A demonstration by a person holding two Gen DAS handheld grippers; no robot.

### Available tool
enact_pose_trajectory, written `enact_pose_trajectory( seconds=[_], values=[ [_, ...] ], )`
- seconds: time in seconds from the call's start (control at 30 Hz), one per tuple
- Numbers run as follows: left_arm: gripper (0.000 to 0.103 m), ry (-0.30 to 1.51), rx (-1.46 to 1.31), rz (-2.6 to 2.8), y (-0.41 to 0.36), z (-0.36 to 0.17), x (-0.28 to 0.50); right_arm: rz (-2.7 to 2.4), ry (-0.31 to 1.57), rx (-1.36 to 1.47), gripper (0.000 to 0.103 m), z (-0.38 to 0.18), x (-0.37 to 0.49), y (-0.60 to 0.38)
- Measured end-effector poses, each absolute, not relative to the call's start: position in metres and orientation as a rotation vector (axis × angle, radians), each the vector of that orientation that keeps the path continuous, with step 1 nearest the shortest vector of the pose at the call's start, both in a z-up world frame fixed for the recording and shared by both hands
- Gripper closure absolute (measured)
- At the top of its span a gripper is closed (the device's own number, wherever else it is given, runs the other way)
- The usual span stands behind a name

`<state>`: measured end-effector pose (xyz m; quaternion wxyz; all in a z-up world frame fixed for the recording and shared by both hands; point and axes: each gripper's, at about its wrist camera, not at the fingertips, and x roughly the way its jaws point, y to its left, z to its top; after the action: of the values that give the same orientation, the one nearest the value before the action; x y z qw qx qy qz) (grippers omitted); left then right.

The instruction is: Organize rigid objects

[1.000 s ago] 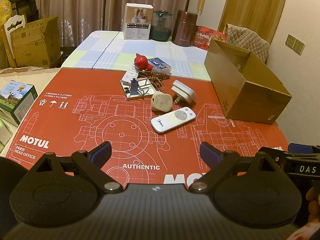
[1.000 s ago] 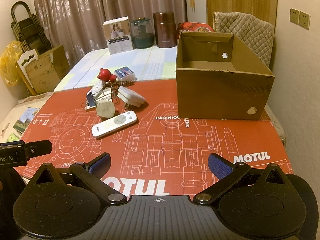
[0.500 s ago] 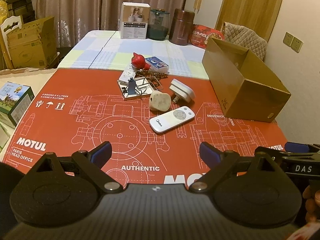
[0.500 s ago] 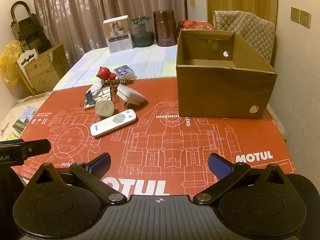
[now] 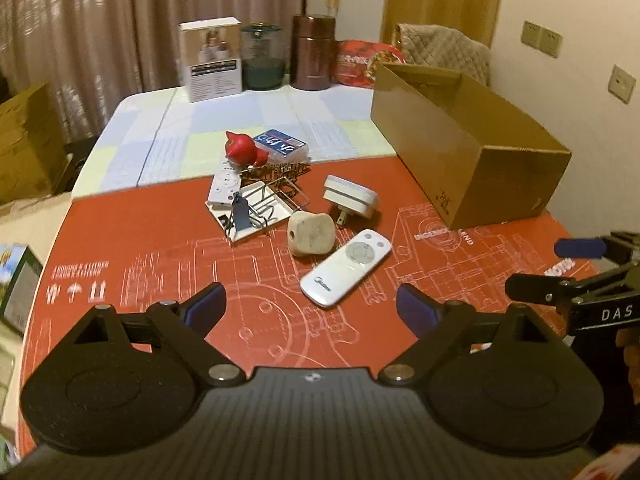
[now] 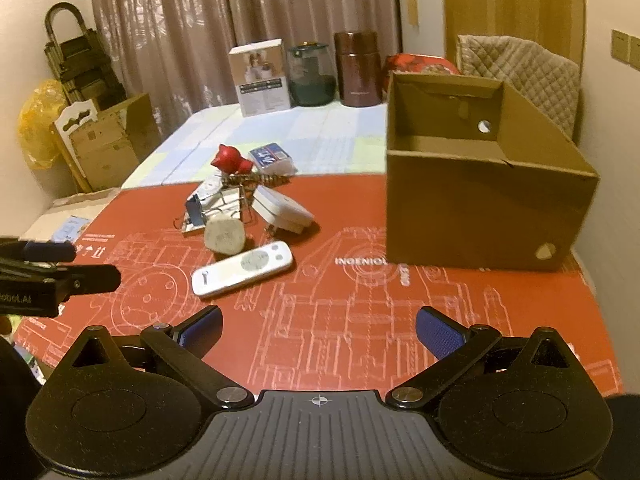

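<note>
A cluster of small objects lies on the red mat [image 5: 160,240]: a white remote [image 5: 346,267], a beige stone-like block [image 5: 311,234], a white plug adapter [image 5: 350,199], a wire clip on a white tray [image 5: 256,210], a second small remote [image 5: 223,189], a red figurine [image 5: 240,148] and a blue card box [image 5: 282,146]. An open, empty cardboard box [image 6: 480,184] stands to the right. My left gripper [image 5: 310,312] is open, just short of the white remote. My right gripper [image 6: 318,328] is open and empty above the mat, with the remote [image 6: 242,268] ahead to its left.
A white carton [image 5: 210,64], a dark glass jar [image 5: 262,58], a brown canister [image 5: 312,52] and a red packet [image 5: 358,64] stand at the table's far edge. A padded chair [image 6: 520,68] is behind the box. Cardboard boxes [image 6: 108,140] are on the floor at left.
Both grippers have moved forward toward the objects, which now look larger and closer. The left gripper now sits just short of the white remote. Both stay open.
</note>
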<state>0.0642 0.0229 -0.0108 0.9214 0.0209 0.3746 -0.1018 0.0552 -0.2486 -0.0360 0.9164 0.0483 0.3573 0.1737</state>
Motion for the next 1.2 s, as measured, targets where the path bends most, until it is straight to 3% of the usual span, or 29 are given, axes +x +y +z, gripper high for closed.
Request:
enact_pose_trajectory(
  seconds=[0.3, 0.53, 0.83, 1.2],
  values=[
    [0.013, 0.785, 0.130, -0.284, 0.044, -0.031, 0.106, 0.511, 0.715, -0.003, 0.003, -0.056, 0.086, -0.215],
    [0.013, 0.809, 0.169, -0.331, 0.046, -0.057, 0.129, 0.709, 0.695, -0.284, 0.003, -0.078, 0.118, -0.180],
    [0.014, 0.800, 0.378, -0.498, 0.037, -0.070, 0.153, 0.997, 0.685, -0.611, 0.024, -0.110, 0.159, -0.145],
    [0.014, 0.812, 0.432, -0.593, 0.040, -0.081, 0.169, 1.154, 0.691, -0.815, 0.027, -0.124, 0.199, -0.115]
  ],
)
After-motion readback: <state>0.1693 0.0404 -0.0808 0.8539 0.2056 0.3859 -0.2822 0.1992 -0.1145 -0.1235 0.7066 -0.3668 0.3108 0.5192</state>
